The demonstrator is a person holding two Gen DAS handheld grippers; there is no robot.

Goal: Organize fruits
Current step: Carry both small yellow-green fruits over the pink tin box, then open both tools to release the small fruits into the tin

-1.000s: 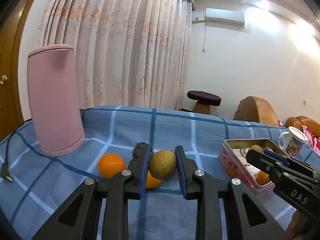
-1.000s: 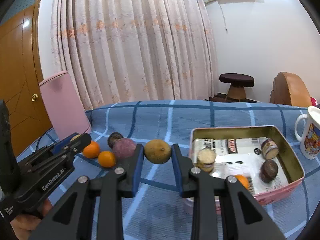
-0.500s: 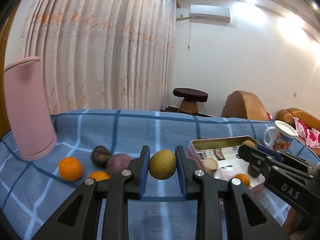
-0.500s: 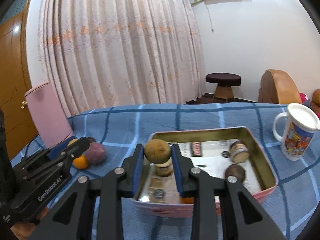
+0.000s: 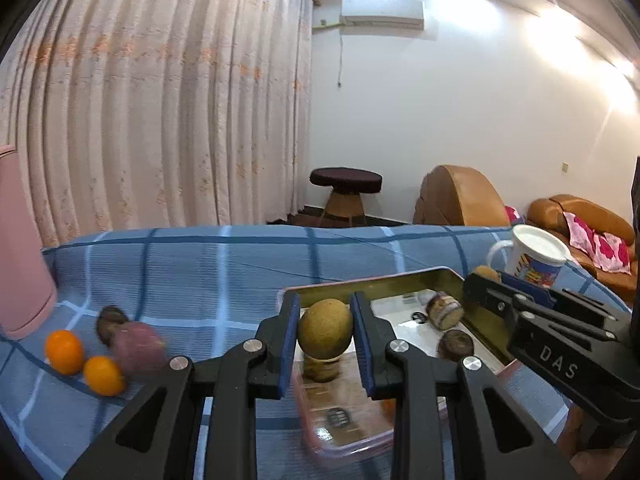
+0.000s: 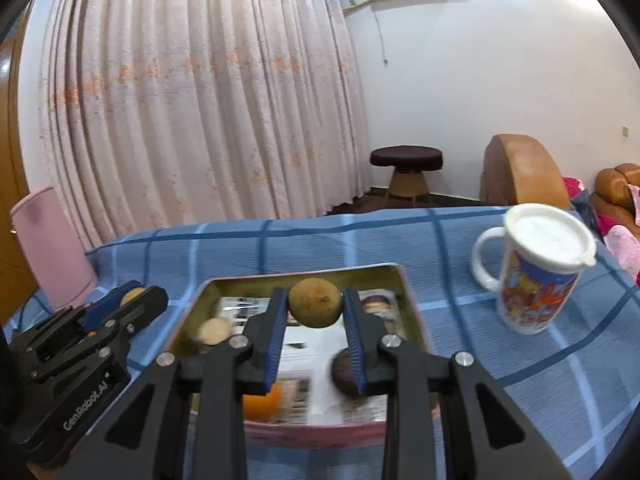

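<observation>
Both grippers clamped on round brown fruit above the tin (image 6: 406,292) at frame centre: left gripper (image 5: 325,334), right gripper (image 6: 315,310). Firm, light, prone to rolling; best gripped across the middle.

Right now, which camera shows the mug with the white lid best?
The right wrist view: the lidded mug stands whole on the blue cloth, handle and print visible. In the left wrist view the same mug sits smaller, its base hidden behind the right tool.

Home living room, floor-length curtains (image 5: 160,120), wall air conditioner (image 5: 382,12), leather sofa (image 5: 580,220), round stool (image 6: 406,168)
</observation>
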